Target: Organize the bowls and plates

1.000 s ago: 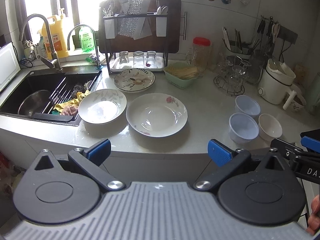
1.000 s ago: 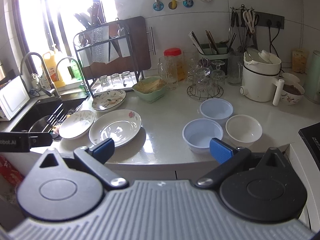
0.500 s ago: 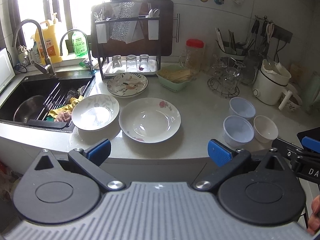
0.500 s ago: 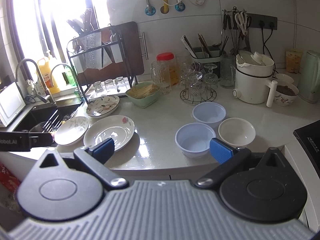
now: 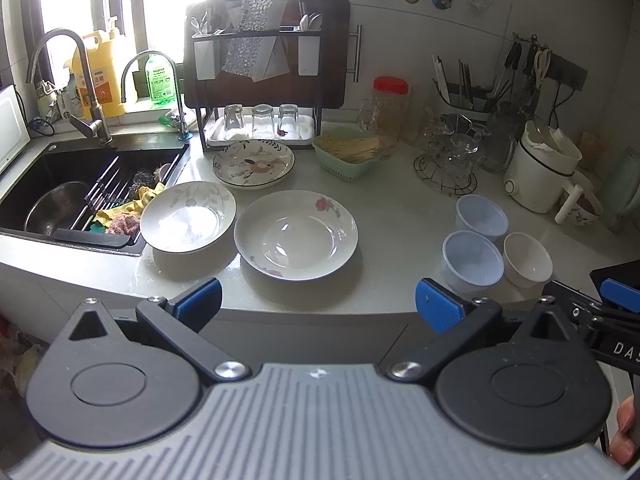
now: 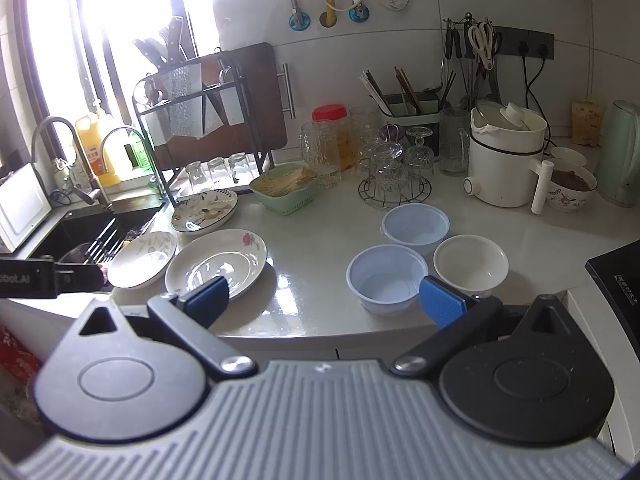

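Both grippers have eased closer to the bench edge since a moment ago, so the dishes loom larger. Three plates sit near the sink: a white rose-patterned plate, a white leaf-patterned plate touching its left rim, and a floral dark-rimmed plate just behind them. Well apart to the right cluster three bowls: a pale blue plastic bowl at the front, a second blue bowl behind it, and a white ceramic bowl beside them. The left gripper and right gripper hover short of the white bench, fingers spread wide, holding nothing.
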Available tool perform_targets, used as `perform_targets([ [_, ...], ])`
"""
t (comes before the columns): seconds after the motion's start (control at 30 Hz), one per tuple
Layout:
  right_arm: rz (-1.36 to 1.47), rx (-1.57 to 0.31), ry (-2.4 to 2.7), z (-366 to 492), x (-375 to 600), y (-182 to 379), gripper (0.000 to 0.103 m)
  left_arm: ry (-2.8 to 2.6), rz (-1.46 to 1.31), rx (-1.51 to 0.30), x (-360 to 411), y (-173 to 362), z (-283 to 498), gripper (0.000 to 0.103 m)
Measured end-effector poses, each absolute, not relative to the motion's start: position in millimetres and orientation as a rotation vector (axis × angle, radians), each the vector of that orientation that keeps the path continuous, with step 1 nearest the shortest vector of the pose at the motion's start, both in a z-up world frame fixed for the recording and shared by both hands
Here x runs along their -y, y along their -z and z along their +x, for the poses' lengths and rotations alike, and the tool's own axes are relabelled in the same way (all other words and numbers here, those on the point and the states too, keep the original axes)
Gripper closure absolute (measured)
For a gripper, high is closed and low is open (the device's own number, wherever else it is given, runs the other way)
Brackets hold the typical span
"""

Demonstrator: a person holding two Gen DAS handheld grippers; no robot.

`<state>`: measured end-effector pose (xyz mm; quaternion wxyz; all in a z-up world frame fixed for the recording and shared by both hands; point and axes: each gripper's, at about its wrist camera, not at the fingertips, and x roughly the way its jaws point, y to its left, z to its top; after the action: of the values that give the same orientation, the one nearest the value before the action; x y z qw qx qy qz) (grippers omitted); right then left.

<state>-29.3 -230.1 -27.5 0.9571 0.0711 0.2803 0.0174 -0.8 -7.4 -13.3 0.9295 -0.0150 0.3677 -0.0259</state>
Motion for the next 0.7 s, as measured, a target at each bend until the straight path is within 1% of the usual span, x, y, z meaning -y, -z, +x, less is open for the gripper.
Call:
perform_targets([
  [0.7,0.160,-0.583,-0.043,-26.9,231.5,26.9,0.000,0.024,-0.045,-0.744,7.0,6.9,-2.9,0.000],
])
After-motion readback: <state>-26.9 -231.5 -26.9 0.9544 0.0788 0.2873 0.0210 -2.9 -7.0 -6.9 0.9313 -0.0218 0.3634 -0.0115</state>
